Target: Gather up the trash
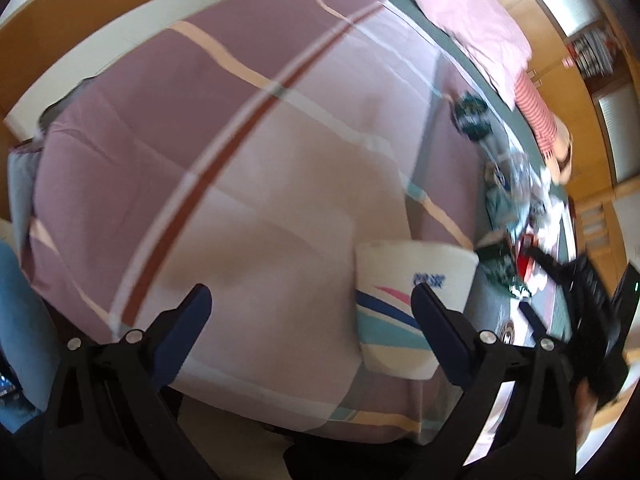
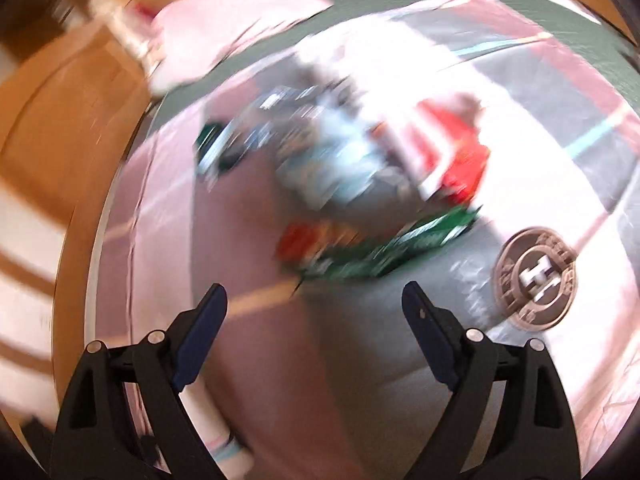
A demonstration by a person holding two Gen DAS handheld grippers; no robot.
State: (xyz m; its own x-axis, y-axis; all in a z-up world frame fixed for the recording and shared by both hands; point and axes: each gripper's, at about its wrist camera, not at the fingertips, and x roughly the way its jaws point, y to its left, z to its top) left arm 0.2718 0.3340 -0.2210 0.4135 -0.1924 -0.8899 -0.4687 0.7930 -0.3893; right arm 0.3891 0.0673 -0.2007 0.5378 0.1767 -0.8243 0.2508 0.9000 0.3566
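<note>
Trash (image 2: 360, 184) lies heaped on the bed (image 1: 240, 160), on the quilt between the paper cup (image 1: 412, 304) and the pink pillow (image 1: 472, 28). You can make out a green wrapper (image 2: 404, 244) nearest the cup, a red packet (image 2: 464, 164) beyond it and crumpled clear plastic (image 2: 336, 160) in the middle, though blur hides the detail. Judge it all light, soft and crinkly; the film will likely be slippery and spring back, so pinch a folded edge or bunched corner rather than a flat face. The cup looks thin-walled and easy to crush; take it across the rim. Your left gripper (image 1: 312, 304) hangs over the quilt beside the cup, fingers spread and grasping nothing. Your right gripper (image 2: 316, 300) sits just short of the green wrapper, fingers wide apart and empty too.
</note>
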